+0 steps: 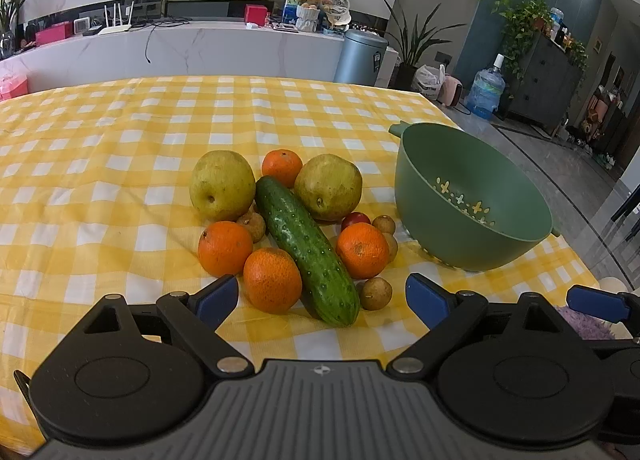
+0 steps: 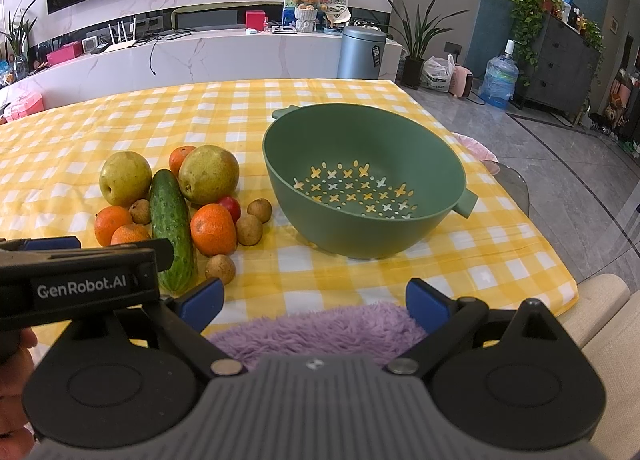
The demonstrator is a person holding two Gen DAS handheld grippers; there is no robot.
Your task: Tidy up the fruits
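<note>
- While you hold both tools low over the near table edge, your left gripper point(image 1: 322, 296) fills the bottom of its own frame, its blue-padded jaws spread wide with nothing between them.
- Your right gripper point(image 2: 314, 298) sits likewise at the bottom of its frame, jaws wide and empty, above a purple fluffy cloth point(image 2: 316, 330) at bottom centre.
- At the lower left of the right wrist view, the left tool's black body crosses in front of the fruit, and part of your hand point(image 2: 14, 380) shows at the left edge.
- Just beyond the left fingers lies the fruit pile on the yellow checked tablecloth point(image 1: 100, 188): a cucumber point(image 1: 306, 248) runs diagonally through the centre of the frame.
- Oranges flank it, the nearest orange point(image 1: 272, 280) touching its left side, another point(image 1: 362, 250) on its right.
- Small brown longans sit around them, one longan point(image 1: 375, 293) nearest the right finger.
- Farther back stand two pears, left pear point(image 1: 222, 185) and right pear point(image 1: 328, 186), with a small orange point(image 1: 282, 167) between them.
- A red cherry tomato point(image 1: 355, 219) peeks out behind the right orange.
- To the right of the pile stands the green colander point(image 2: 352, 140), empty, apart from the fruit.
</note>
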